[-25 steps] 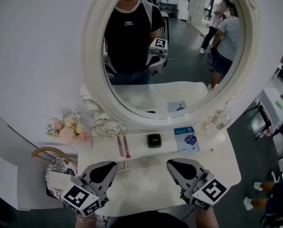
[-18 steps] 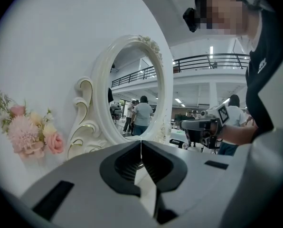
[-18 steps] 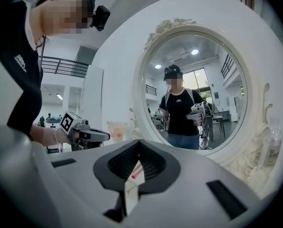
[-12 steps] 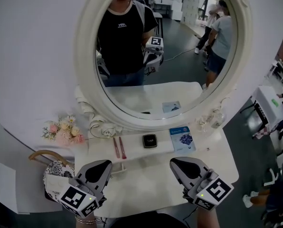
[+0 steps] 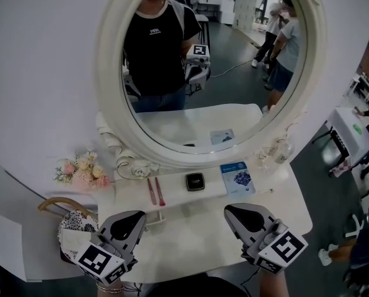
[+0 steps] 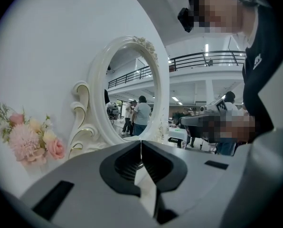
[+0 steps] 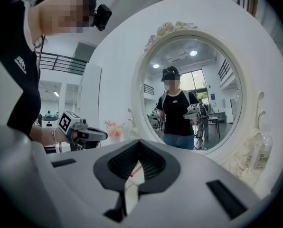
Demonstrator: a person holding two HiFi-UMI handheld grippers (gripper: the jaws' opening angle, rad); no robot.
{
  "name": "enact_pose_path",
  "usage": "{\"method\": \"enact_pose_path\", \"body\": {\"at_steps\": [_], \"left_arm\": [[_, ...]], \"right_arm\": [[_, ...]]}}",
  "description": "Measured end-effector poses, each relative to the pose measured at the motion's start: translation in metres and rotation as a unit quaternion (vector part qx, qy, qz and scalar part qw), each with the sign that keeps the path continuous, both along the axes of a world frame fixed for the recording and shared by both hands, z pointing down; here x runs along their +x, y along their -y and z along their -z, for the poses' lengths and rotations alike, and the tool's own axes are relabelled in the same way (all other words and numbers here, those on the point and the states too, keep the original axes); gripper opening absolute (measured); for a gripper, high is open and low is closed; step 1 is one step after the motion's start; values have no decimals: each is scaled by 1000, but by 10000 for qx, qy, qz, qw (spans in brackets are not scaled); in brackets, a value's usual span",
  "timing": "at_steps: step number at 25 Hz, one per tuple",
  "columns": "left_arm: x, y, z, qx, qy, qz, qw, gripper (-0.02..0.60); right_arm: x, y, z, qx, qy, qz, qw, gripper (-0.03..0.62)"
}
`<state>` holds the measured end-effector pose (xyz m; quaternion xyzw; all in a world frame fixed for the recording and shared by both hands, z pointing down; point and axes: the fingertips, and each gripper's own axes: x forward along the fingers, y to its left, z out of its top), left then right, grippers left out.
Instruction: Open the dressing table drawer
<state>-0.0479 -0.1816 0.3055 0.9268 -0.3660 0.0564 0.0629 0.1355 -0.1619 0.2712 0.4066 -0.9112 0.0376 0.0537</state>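
Now the left tongs (image 5: 134, 215) and right tongs (image 5: 235, 211) are being held closed, nothing gripped, above the near edge of the bench (image 5: 191, 231), facing the mirror (image 5: 203, 60).

The white oval-framed mirror (image 5: 108, 79) loses its top to the head view's upper edge. The white counter's (image 5: 191, 228) near edge is hidden behind the left gripper (image 5: 135, 218) and the right gripper (image 5: 237, 215), and no view shows the dressing table drawer. A patterned bag with a curved wooden handle (image 5: 70, 218) sits partly covered by the left gripper. Print on the blue-and-white booklet (image 5: 238, 177) is too small to read. Two slim pink sticks (image 5: 156, 192) and a small black square case (image 5: 195, 182) cannot be identified.
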Motion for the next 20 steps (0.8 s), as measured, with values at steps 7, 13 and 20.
{"method": "enact_pose_path", "body": {"at_steps": [7, 13, 20], "left_arm": [[-26, -6, 14, 179, 285, 116, 9994, 18], [-39, -17, 3, 21, 215, 251, 9995, 18], [-47, -15, 4, 10, 247, 263, 9993, 18]], "right_arm": [[-1, 0, 5, 32, -15, -73, 10000, 17], [15, 3, 15, 125, -275, -311, 9991, 18], [4, -5, 6, -23, -182, -255, 9995, 18]]}}
